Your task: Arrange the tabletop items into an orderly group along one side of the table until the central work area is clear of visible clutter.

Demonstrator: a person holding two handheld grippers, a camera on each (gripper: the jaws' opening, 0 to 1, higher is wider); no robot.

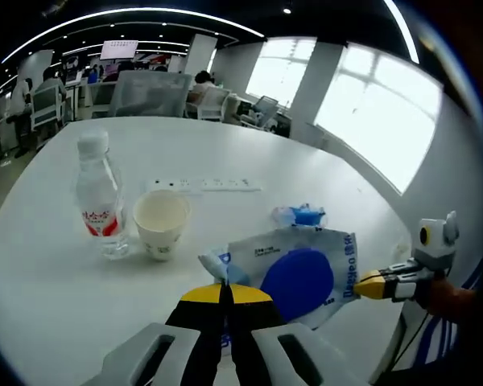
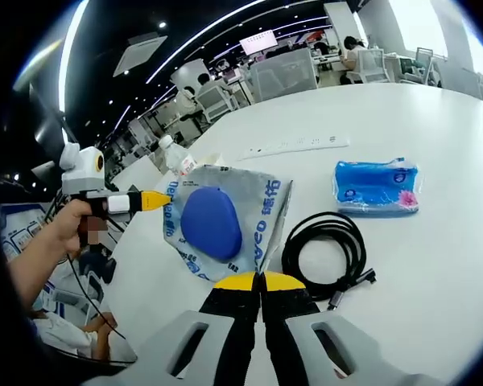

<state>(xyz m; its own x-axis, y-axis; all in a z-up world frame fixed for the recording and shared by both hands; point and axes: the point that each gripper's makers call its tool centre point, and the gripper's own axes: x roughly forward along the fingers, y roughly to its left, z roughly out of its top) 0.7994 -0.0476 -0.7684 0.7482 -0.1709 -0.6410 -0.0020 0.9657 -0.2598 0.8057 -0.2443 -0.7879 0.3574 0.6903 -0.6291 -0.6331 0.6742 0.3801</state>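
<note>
Left gripper view: paper cup (image 1: pixel 161 222) stands beside water bottle (image 1: pixel 99 195).

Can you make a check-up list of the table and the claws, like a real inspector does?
Surface: white table, mostly bare.
Job's things: water bottle, paper cup, blue tissue pack, silver bag.
Clutter: nothing seen beyond those.
Grippers: left claw and right claw are both shut on the silver bag's edges.
Cables: black coiled cable; white power strip.
Surroundings: office chairs, bright windows.
</note>
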